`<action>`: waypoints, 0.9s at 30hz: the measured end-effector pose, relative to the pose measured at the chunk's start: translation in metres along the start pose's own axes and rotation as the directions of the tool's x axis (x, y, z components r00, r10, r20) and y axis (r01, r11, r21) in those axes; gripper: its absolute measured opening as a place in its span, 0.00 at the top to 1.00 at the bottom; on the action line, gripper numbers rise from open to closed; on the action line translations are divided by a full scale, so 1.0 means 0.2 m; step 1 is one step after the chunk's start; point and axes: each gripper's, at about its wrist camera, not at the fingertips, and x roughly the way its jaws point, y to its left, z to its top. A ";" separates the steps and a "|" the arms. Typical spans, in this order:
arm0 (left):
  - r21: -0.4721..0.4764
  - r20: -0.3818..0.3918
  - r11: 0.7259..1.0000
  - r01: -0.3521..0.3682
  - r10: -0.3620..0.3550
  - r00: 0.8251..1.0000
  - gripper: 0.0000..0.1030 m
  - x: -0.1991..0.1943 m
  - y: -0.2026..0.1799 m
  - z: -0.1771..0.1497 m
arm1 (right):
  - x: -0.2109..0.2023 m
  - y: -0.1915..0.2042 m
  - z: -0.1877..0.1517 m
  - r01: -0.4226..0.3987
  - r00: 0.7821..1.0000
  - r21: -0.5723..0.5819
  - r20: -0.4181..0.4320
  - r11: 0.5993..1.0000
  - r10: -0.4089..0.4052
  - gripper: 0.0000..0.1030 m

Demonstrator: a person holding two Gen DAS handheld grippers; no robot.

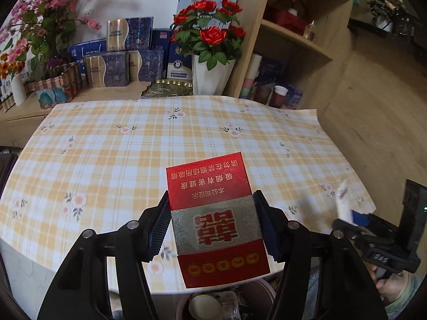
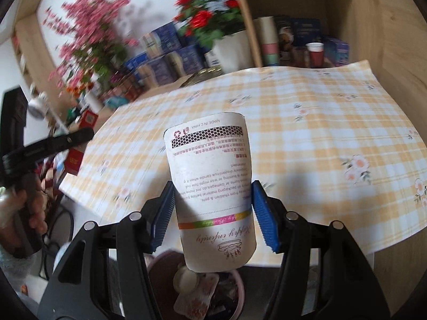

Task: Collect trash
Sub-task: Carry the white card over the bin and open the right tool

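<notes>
My left gripper (image 1: 212, 221) is shut on a red cigarette pack (image 1: 213, 213), held in the air over the near edge of the checked table. My right gripper (image 2: 212, 214) is shut on a white paper cup-shaped package (image 2: 210, 186) printed with small text and a coloured band. Both pieces hang just above a pinkish trash bin (image 2: 157, 266) below the table's near edge; the bin (image 1: 263, 286) holds several discarded bits. In the left wrist view the right gripper (image 1: 347, 213) shows at the right with the white package. The left gripper (image 2: 88, 136) shows blurred at the left of the right wrist view.
A yellow-checked tablecloth (image 1: 160, 138) covers the table. Behind it stand a white vase of red roses (image 1: 210, 53), blue gift boxes (image 1: 125, 61), a gold tray (image 1: 168, 88) and pink blossoms (image 1: 45, 16). Wooden shelves (image 1: 293, 42) with cups rise at the right. A person's hand (image 2: 34, 208) grips the left handle.
</notes>
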 end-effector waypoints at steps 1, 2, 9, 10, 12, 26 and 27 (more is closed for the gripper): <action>-0.007 0.012 1.000 0.003 -0.003 1.000 0.43 -0.05 0.00 -0.04 | 0.00 0.04 -0.03 -0.011 1.000 -0.013 -0.009 1.000 0.011 0.43; -0.012 0.019 1.000 0.007 -0.006 1.000 0.43 -0.10 -0.01 -0.08 | 0.00 0.07 -0.05 -0.017 1.000 -0.021 -0.016 1.000 0.017 0.43; -0.003 0.074 1.000 -0.013 0.014 0.997 0.43 -0.34 -0.06 -0.35 | 0.05 0.25 -0.32 -0.067 0.992 -0.084 -0.115 0.994 0.057 0.42; 0.002 0.078 1.000 -0.017 0.016 0.997 0.43 -0.35 -0.06 -0.38 | 0.06 0.27 -0.37 -0.075 0.988 -0.087 -0.139 0.993 0.062 0.42; 0.015 0.090 1.000 -0.025 0.024 0.996 0.43 -0.39 -0.08 -0.45 | 0.10 0.28 -0.45 -0.083 0.982 -0.088 -0.177 0.993 0.066 0.42; -0.071 0.086 0.997 -0.010 0.016 0.996 0.43 -0.42 -0.07 -0.75 | 0.29 0.36 -0.79 -0.100 0.927 -0.108 -0.371 0.989 0.053 0.31; -0.071 0.084 0.997 -0.010 0.016 0.996 0.43 -0.41 -0.07 -0.75 | 0.29 0.36 -0.79 -0.108 0.926 -0.103 -0.372 0.989 0.062 0.24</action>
